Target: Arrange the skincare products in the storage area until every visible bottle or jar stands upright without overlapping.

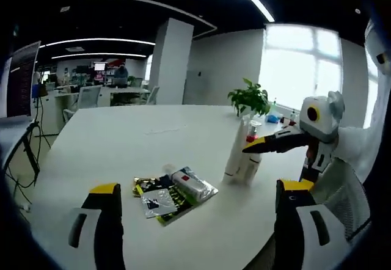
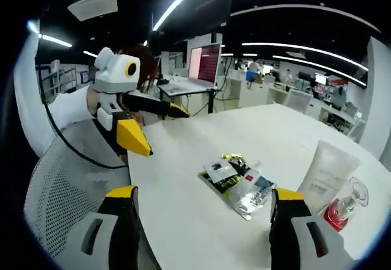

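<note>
A tall white tube point(image 1: 235, 151) stands upright on the white table point(image 1: 122, 142), with a small clear bottle holding red liquid point(image 1: 253, 154) close beside it. A pile of flat sachets with a wrapped white tube on top point(image 1: 176, 192) lies flat nearer me. My left gripper point(image 1: 198, 206) is open and empty, short of the pile. The right gripper point(image 1: 269, 143) reaches in from the right, next to the upright tube. In the right gripper view, my right gripper point(image 2: 204, 212) is open and empty, the pile point(image 2: 237, 181) ahead, the white tube point(image 2: 327, 175) and red bottle point(image 2: 344, 207) at right, the left gripper point(image 2: 137, 135) open.
A potted green plant point(image 1: 249, 99) stands behind the tube. A grey mesh chair point(image 2: 58, 187) sits at the table's edge. Desks, monitors and office chairs point(image 1: 91, 93) fill the room beyond.
</note>
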`<state>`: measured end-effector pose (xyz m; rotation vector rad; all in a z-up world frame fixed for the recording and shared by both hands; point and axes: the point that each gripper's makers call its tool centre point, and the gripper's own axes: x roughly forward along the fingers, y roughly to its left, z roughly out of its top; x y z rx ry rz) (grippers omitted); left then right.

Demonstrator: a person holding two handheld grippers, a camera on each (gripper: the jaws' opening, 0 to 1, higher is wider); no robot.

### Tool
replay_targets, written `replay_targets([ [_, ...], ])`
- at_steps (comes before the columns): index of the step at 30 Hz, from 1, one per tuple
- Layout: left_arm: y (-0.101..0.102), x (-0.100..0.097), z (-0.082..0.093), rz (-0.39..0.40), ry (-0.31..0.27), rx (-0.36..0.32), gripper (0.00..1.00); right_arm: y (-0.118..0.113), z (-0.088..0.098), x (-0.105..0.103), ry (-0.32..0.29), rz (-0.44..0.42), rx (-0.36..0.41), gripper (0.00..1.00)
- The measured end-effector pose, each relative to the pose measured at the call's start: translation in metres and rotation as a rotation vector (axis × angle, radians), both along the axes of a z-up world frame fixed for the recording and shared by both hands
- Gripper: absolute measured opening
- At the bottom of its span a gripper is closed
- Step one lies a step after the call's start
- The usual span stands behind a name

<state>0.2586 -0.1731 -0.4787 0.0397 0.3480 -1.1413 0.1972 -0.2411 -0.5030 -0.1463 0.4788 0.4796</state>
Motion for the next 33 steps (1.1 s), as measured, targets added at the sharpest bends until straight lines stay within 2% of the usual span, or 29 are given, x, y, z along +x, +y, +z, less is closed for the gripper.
replay_targets([
  [4,0.004,0.010,0.006,0.034,-0.020,-0.023,0.99,-0.002,-0.015,0.012,0.020,-0.017,-0.033,0.82],
  [7,0.004,0.012,0.009,0.042,0.009,-0.059,0.99,-0.012,-0.029,0.024,0.036,-0.070,-0.093,0.73],
  [8,0.003,0.010,0.009,0.036,0.016,-0.064,0.99,-0.011,-0.032,0.026,0.037,-0.078,-0.094,0.67],
  [10,0.002,0.006,0.008,0.022,0.012,-0.052,0.99,-0.011,-0.037,0.032,0.029,-0.095,-0.089,0.62],
  [12,0.001,0.002,0.003,-0.004,-0.024,-0.002,0.99,-0.013,-0.045,0.039,0.043,-0.125,-0.066,0.61],
  [14,0.000,-0.001,0.001,-0.010,-0.026,0.013,0.99,-0.016,-0.049,0.046,0.057,-0.153,-0.054,0.60],
  [20,0.001,-0.002,0.005,-0.010,-0.028,0.000,0.99,-0.024,-0.052,0.071,0.032,-0.188,-0.113,0.53],
  [24,0.000,-0.004,0.005,-0.020,-0.023,-0.010,0.99,-0.022,-0.052,0.088,0.019,-0.221,-0.084,0.45],
  [27,0.000,-0.005,0.005,-0.022,-0.029,-0.001,0.99,-0.022,-0.063,0.102,0.026,-0.236,-0.101,0.41],
  [31,0.001,-0.005,0.005,-0.019,-0.024,-0.002,0.98,-0.024,-0.076,0.111,0.045,-0.251,-0.120,0.41],
  [33,0.002,-0.004,0.005,-0.016,-0.025,-0.001,0.98,-0.027,-0.082,0.114,0.060,-0.262,-0.128,0.38],
])
